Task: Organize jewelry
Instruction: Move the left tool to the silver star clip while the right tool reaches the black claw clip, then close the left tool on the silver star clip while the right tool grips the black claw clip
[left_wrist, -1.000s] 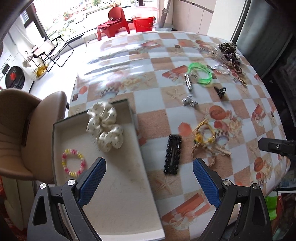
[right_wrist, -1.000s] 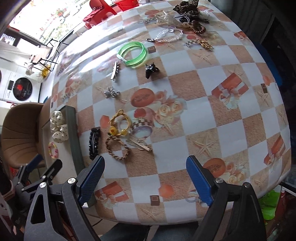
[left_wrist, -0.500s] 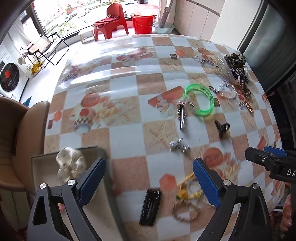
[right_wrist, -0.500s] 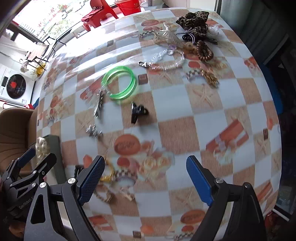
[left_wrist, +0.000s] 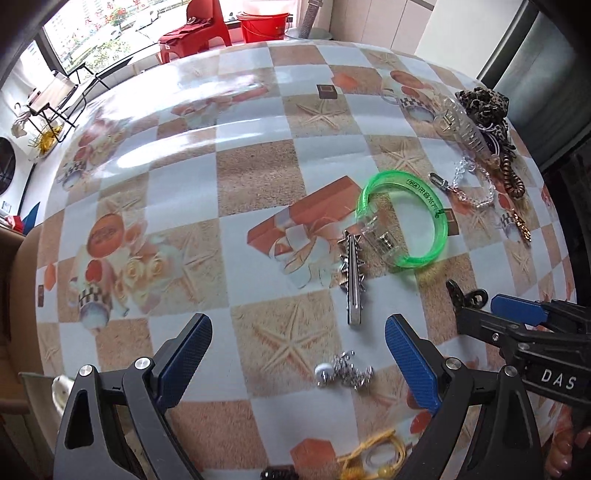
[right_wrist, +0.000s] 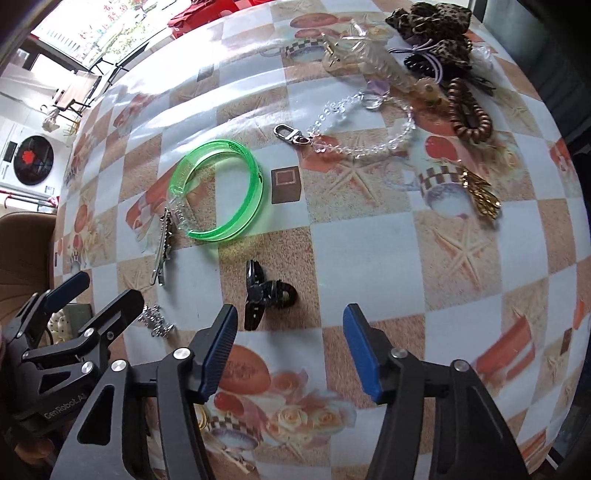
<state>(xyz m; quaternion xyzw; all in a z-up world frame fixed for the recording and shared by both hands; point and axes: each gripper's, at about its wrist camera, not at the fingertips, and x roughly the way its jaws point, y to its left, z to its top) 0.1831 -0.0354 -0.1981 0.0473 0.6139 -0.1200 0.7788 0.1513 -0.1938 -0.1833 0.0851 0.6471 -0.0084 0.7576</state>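
My left gripper (left_wrist: 297, 349) is open and empty, low over the checked tablecloth, with a small silver brooch (left_wrist: 343, 373) between its fingers and a spiked silver hair clip (left_wrist: 352, 275) just ahead. A green bangle (left_wrist: 406, 218) lies beyond the clip. My right gripper (right_wrist: 290, 341) is open and empty, just short of a black claw clip (right_wrist: 264, 293). The green bangle (right_wrist: 218, 194) and silver clip (right_wrist: 164, 245) show to its left. The left gripper (right_wrist: 88, 306) shows at the lower left of the right wrist view; the right gripper (left_wrist: 491, 308) shows at the right of the left wrist view.
A clear bead chain (right_wrist: 354, 125), a brown coil tie (right_wrist: 467, 110), a gold piece (right_wrist: 480, 195), clear clips and leopard scrunchies (right_wrist: 428, 22) lie at the far right. A yellow cord bracelet (left_wrist: 373, 458) lies near the front edge. The tray corner with a polka-dot scrunchie (right_wrist: 61, 321) sits left.
Both grippers have moved forward over the table, away from the tray. The left one now straddles the silver brooch; the right one has closed in on the black claw clip.
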